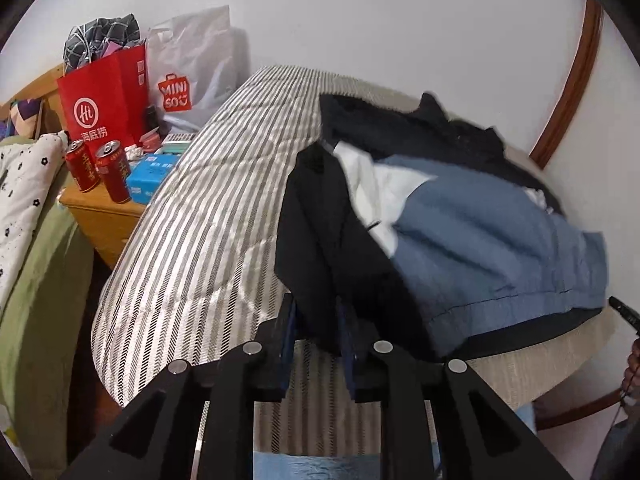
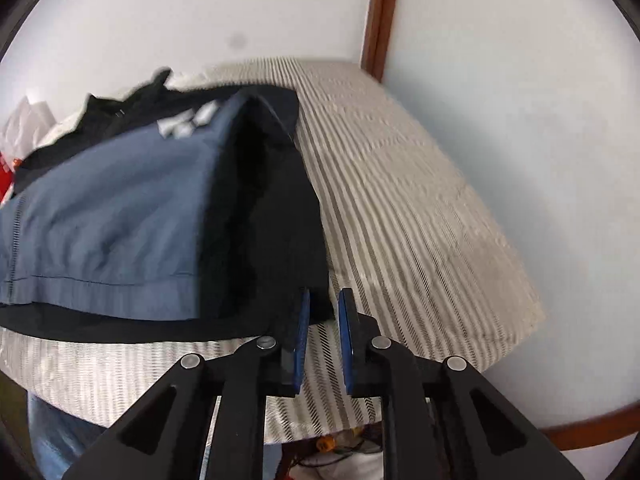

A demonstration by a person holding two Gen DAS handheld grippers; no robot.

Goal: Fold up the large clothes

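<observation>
The jacket (image 1: 480, 232) lay on the striped mattress (image 1: 192, 216), toward the near edge and the wall side in the left wrist view. It was two-toned: a blue-grey body panel, creased in soft ridges, with black at the collar, sleeves and hem band. White lining or fabric (image 1: 376, 184) showed at the open front, near the collar end. A row of stitching ran just above the hem band. In the right wrist view a pale printed mark (image 2: 188, 122) sat high on the blue panel, too blurred to read.

My left claw (image 1: 318, 332) sat at the near edge of the mattress with a black sleeve or front flap (image 1: 316, 208) hanging between its blue pads; jaws narrow, cloth pinched between them, the flap lifted into a standing fold above the mattress.

My right claw (image 2: 324, 328) was at the jacket's other side, by the near edge. Jaws narrow, a gap visible between the pads. The black side edge (image 2: 280, 216) of the jacket reached the left pad (image 2: 302, 332) and overlapped it; I could not tell whether the pads pressed on it.

Beyond the mattress, on a wooden nightstand (image 1: 100, 212): two red cans (image 1: 100, 170), a red bag (image 1: 104, 92) and a white bag (image 1: 192, 64).
</observation>
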